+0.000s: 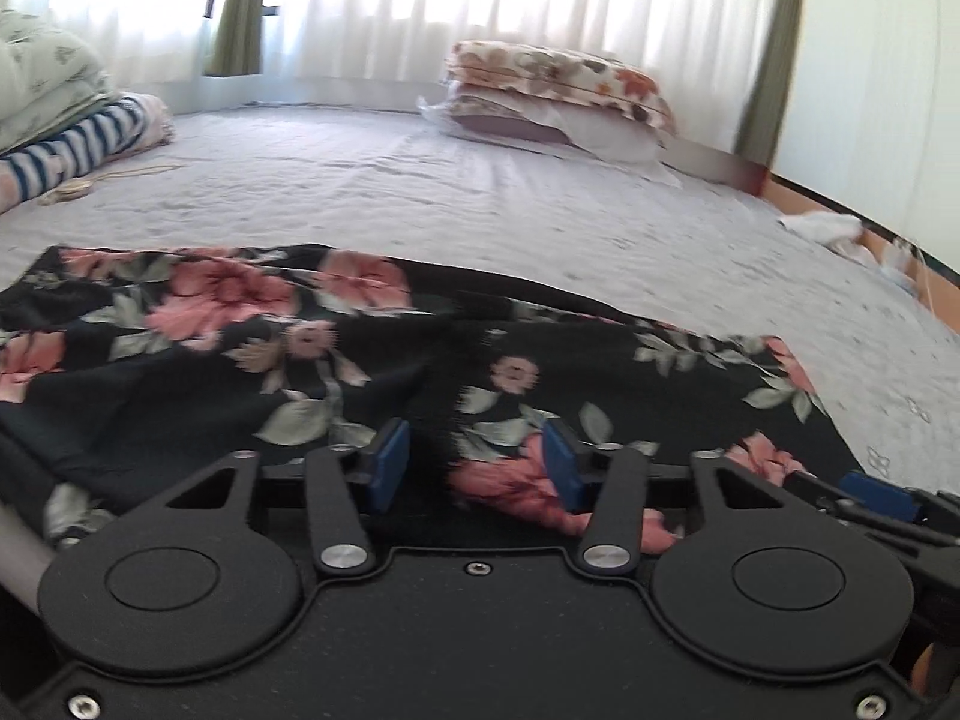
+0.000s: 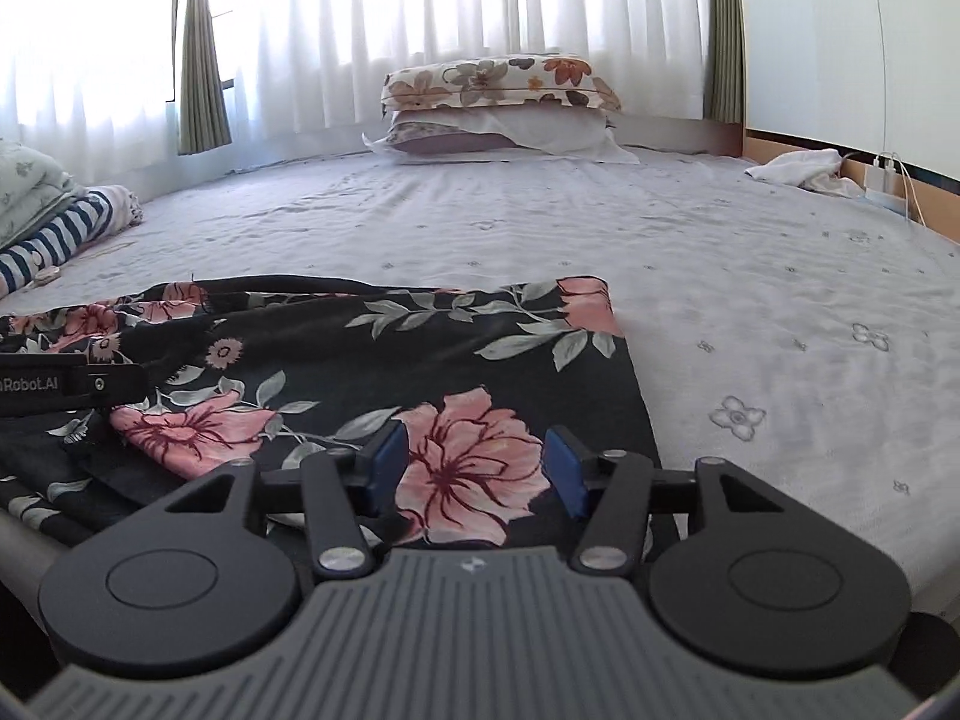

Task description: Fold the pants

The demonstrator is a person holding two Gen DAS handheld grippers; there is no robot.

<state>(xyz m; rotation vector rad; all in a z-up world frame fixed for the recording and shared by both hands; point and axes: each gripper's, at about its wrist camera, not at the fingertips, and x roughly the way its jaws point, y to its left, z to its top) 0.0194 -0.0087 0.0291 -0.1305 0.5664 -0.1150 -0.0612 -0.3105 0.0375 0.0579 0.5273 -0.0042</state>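
Pants (image 2: 372,372) lie flat on bed (image 2: 750,276), long axis running left-right.

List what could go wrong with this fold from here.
1. The left gripper and right gripper both stand open over the floral pants; closing now may pinch only the top layer.
2. The pants' left part lies rumpled, so creases could get folded in.
3. The grippers sit close together; lifting there may let the outer edge sag.
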